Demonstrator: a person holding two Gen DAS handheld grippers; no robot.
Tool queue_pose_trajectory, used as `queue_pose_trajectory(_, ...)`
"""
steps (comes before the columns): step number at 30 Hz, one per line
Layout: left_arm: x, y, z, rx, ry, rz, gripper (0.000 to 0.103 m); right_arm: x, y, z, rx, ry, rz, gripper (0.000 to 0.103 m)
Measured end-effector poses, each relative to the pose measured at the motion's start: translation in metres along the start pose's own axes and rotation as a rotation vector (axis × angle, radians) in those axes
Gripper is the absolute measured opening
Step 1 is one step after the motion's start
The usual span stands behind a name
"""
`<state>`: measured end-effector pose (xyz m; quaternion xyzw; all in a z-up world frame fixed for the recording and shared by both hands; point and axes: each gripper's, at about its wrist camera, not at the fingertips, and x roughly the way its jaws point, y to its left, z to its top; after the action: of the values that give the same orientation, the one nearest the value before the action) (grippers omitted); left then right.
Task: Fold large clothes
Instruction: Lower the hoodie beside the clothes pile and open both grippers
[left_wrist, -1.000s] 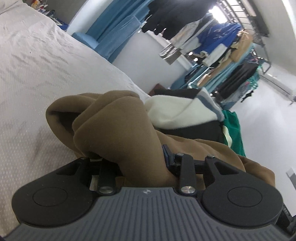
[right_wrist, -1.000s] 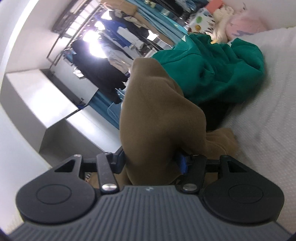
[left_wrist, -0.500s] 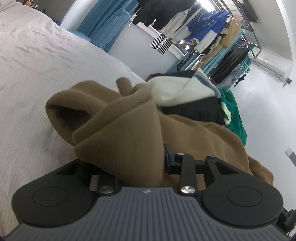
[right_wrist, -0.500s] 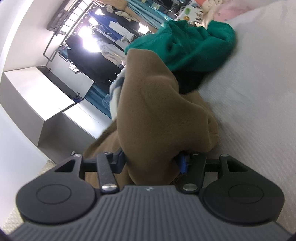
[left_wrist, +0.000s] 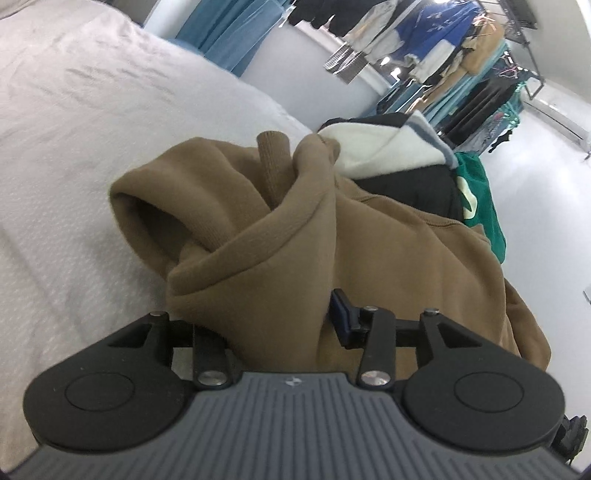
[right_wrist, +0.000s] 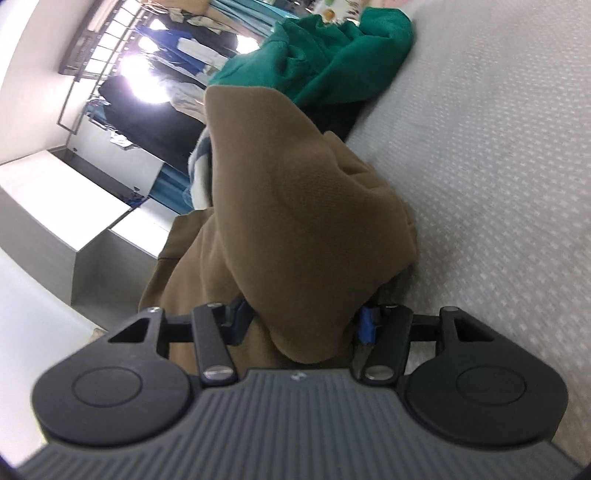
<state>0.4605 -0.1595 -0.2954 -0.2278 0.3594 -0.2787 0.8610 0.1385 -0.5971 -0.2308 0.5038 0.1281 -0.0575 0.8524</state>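
Observation:
A large brown hoodie (left_wrist: 266, 236) lies bunched on the white bed (left_wrist: 74, 147). My left gripper (left_wrist: 258, 321) is shut on a thick fold of it, the hood opening to the left and a ribbed cuff sticking up behind. My right gripper (right_wrist: 303, 321) is shut on another bunch of the same brown hoodie (right_wrist: 295, 206), which drapes over and hides the fingertips. The cloth hangs lifted between both grippers above the bedsheet (right_wrist: 498, 184).
A pile of other clothes sits behind: a white and black garment (left_wrist: 391, 155) and a green sweatshirt (left_wrist: 476, 199), the green one also in the right wrist view (right_wrist: 332, 59). Clothes racks (left_wrist: 443, 55) and a white cabinet (right_wrist: 74, 206) stand beyond the bed.
Both grippers have drawn the brown hoodie back from the pile towards me. More bedsheet shows on the right and the green sweatshirt sits farther away.

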Motion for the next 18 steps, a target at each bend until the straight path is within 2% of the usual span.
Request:
queue_pose_trajectory(4,-0.020,-0.001,-0.001,-0.001,0.038,0.051,0.049,-0.011,0.003,0.002,0.031,0.034,-0.036,0.060)
queue_pose_trajectory(5,-0.028,-0.004,-0.002,0.015,0.036,0.070,0.049,-0.017,0.006,0.004,0.029,0.036,-0.067,0.060)
queue_pose_trajectory(7,-0.044,-0.009,-0.003,0.049,0.037,0.105,0.049,-0.027,0.010,0.006,0.017,0.044,-0.112,0.060)
queue_pose_trajectory(11,-0.074,-0.022,0.001,0.091,0.034,0.143,0.049,-0.055,0.026,0.011,-0.038,0.030,-0.145,0.060)
queue_pose_trajectory(18,-0.138,-0.081,0.018,0.216,-0.039,0.127,0.049,-0.090,0.082,0.026,-0.203,-0.015,-0.144,0.060)
